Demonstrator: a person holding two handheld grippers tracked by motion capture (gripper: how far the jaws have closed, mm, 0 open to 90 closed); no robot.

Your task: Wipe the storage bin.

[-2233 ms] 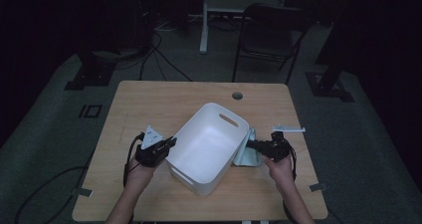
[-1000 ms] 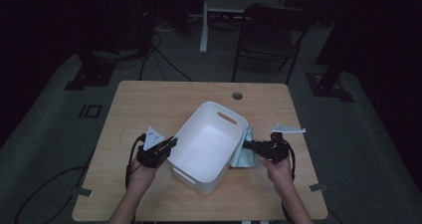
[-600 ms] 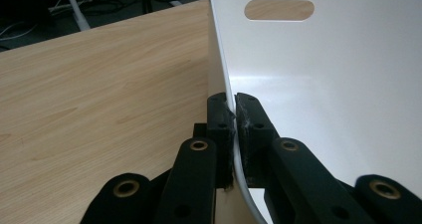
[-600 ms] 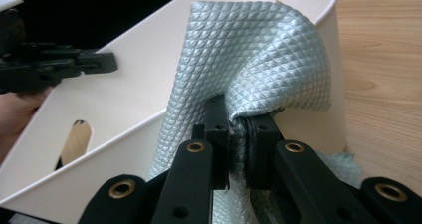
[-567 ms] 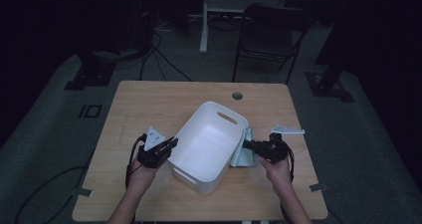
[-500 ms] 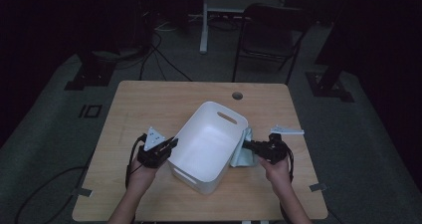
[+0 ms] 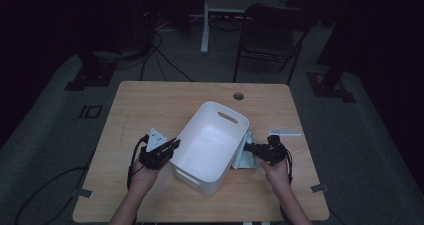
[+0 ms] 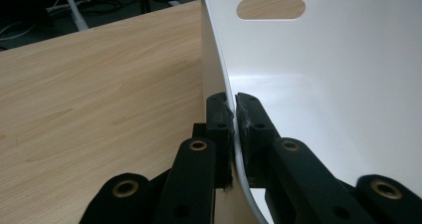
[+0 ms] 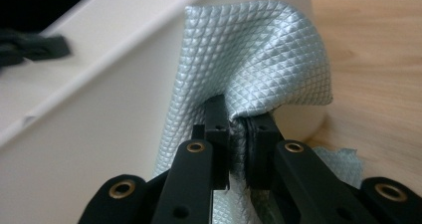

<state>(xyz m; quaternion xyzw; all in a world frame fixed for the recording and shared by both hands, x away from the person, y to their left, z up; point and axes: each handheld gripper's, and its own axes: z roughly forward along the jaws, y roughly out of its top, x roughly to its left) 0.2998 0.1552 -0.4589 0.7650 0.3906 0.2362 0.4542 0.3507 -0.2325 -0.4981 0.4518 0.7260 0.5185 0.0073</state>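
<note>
Not much has changed since the earlier frames: only the right hand-held gripper [image 7: 254,148] has dipped slightly along the tub's side, the cloth going with it, while the left one has stayed put.

Left hand-held gripper [image 8: 234,115] is clamped shut on the rim of the white tub [image 7: 212,145], one pad outside the wall and one inside, thin plastic pinched between them. Its hand [image 7: 141,176] comes in from the bottom of the high view, forearm angled up toward the tub's left side, gripper roughly level.

Right hand-held gripper is closed on a bunched fold of the pale blue-grey quilted cloth [image 9: 259,59], which is pressed flat against the tub's outer right wall. The right hand [image 7: 276,171] sits low near the bench [image 7: 165,102], gripper pointing left at the tub.

The tub sits mid-bench, turned at an angle, with its handle slot [image 7: 228,118] on the far end.
</note>
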